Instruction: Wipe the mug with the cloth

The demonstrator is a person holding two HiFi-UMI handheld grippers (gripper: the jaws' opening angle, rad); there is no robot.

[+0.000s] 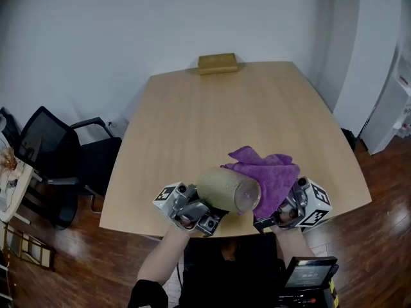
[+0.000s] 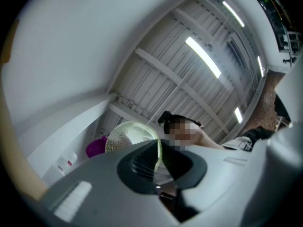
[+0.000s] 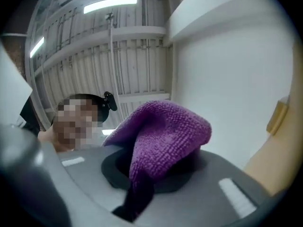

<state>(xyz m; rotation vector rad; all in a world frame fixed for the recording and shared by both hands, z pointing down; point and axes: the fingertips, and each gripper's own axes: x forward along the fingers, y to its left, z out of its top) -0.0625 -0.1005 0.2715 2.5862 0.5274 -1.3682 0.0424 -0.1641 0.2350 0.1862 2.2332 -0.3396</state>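
The left gripper (image 1: 200,207) is clenching on the mug (image 1: 226,190), holding it on its side above the near table (image 1: 192,120) edge. In the left gripper view, a thin edge of the mug (image 2: 159,151) is sitting pinched between the 2 nearly closed jaws, and its textured body is showing just beyond them. The right gripper (image 1: 286,212) is grasping the purple cloth (image 1: 270,172), which is bunching over its jaws right beside the mug's round end. In the right gripper view, the cloth (image 3: 163,131) is filling the gap between the 2 jaws. Well beyond both grippers, a box (image 1: 217,63) is lying at the far table edge.
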